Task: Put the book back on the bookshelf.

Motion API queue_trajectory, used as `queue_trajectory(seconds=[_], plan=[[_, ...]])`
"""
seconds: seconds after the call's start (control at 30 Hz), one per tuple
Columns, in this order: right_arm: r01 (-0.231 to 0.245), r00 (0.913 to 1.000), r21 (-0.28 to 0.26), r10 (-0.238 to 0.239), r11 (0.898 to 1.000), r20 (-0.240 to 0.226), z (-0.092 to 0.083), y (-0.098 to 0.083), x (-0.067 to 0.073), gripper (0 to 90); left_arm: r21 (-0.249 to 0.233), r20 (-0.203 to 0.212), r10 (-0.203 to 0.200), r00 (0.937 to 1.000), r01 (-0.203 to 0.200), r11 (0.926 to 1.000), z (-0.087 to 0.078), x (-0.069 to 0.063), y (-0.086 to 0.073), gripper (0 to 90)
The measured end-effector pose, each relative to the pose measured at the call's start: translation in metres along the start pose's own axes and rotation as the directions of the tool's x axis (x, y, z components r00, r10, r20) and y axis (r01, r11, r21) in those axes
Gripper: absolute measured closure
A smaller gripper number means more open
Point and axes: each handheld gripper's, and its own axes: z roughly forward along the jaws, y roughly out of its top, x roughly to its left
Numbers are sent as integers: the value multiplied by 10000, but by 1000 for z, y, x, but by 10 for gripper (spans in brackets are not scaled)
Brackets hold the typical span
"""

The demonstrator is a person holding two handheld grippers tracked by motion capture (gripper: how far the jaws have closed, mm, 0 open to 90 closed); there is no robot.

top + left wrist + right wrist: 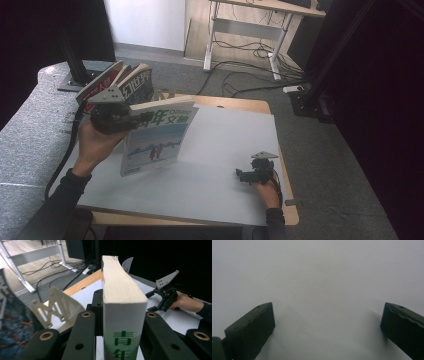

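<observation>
Table first since it's the biggest thing going: a wooden top with a big pale grey sheet laid over nearly all of it, wood edge peeking out on the far and near sides. Next down in size is the book, a thick paperback with a white and blue cover, green characters across the top and a little snowy scene with two figures on it. It's held upright over the left part of the table, tilted a bit, with its bottom corner close to the sheet, though I can't tell if it actually touches. Behind it on the far left there's a row of other books leaning in a white metal bookend. The left gripper is clamped on the book from the left, jaws squeezed onto both covers, and in the left gripper view the page block runs straight up between them with the green-lettered spine facing the camera. Smallest bit: the right gripper sits low on the sheet at the near right, well apart from the book, jaws spread wide with nothing but grey sheet between them.
</observation>
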Motion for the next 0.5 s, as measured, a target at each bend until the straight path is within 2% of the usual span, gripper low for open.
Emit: queue_trajectory(seconds=[0.3,0.5], plan=[[0,10000,-1,0,10000,-1,0,0,0,0,-39,-758,-449,9961,447,9990,-13,21,-3,742],[0,10000,0,0,10000,0,0,0,0,0,-73,-1128,-703,9911,699,9975,-9,31,-3,741]])
